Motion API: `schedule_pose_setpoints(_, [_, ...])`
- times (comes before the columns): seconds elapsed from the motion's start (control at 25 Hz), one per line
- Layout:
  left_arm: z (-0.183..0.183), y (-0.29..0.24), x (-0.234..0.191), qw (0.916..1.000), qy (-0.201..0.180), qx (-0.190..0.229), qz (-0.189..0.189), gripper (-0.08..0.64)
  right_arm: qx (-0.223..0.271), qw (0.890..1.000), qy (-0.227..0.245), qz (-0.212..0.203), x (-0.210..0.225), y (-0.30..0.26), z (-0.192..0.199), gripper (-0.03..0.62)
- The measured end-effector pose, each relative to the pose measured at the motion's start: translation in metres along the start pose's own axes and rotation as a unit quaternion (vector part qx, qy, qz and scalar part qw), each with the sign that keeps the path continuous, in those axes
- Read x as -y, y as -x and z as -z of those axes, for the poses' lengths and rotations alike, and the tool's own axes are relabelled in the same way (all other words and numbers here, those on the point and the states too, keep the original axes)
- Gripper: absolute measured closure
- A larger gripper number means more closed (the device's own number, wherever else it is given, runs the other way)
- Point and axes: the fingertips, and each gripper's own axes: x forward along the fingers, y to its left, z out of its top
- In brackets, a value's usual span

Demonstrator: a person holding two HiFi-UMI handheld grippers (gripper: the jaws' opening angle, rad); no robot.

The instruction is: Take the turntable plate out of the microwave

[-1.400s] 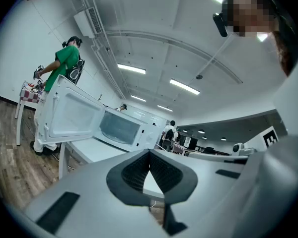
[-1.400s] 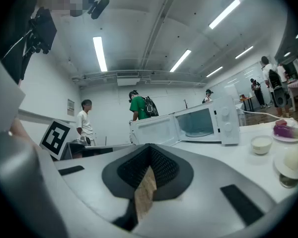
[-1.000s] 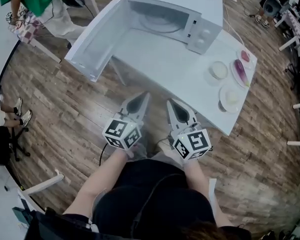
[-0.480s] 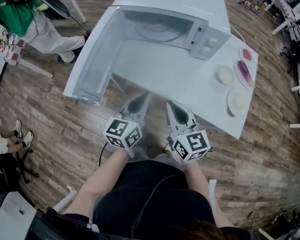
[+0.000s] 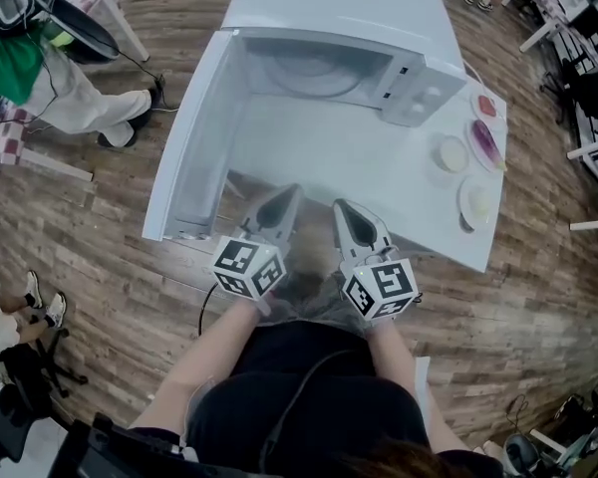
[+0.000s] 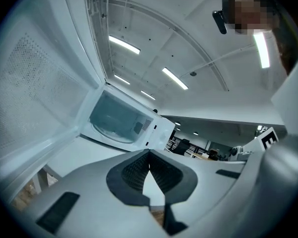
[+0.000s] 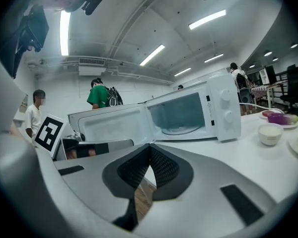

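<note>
The white microwave (image 5: 344, 28) stands at the back of the white table (image 5: 379, 172), its door (image 5: 194, 137) swung wide open to the left. The glass turntable plate (image 5: 314, 73) lies inside the cavity, and shows too in the left gripper view (image 6: 111, 130) and the right gripper view (image 7: 184, 129). My left gripper (image 5: 285, 195) and right gripper (image 5: 341, 208) are side by side at the table's near edge, well short of the microwave. Both are shut with nothing between the jaws (image 6: 149, 152) (image 7: 150, 147).
A small bowl (image 5: 451, 153), a plate with a purple item (image 5: 485, 142), a small red dish (image 5: 488, 106) and another plate (image 5: 478, 202) sit at the table's right end. A person in green (image 5: 20, 58) stands left of the open door. The floor is wood.
Both grippers have moved forward together toward the table's near edge, and the microwave and its open door now sit closer. The jaws stayed shut.
</note>
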Motion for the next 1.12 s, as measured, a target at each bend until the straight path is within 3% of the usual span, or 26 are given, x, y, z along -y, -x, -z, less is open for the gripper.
schedule_pose_setpoints(0.32, [0.003, 0.001, -0.008, 0.9997, 0.024, 0.003, 0.004, 0.549, -0.011, 1.000, -0.009, 0.018, 0.005, -0.009, 0.002, 0.572])
schedule_pose_setpoints(0.64, [-0.011, -0.012, -0.032, 0.9993, 0.029, 0.015, -0.019, 0.549, -0.030, 0.999, -0.037, -0.003, 0.015, -0.049, 0.007, 0.572])
schedule_pose_setpoints(0.84, [-0.017, -0.034, -0.043, 0.9987, 0.039, 0.018, -0.026, 0.549, -0.046, 0.998, -0.034, -0.025, 0.020, -0.073, 0.005, 0.572])
schedule_pose_setpoints(1.12, [-0.017, -0.069, -0.061, 0.9973, 0.060, 0.015, -0.038, 0.549, -0.074, 0.996, -0.058, -0.010, 0.054, -0.094, 0.010, 0.572])
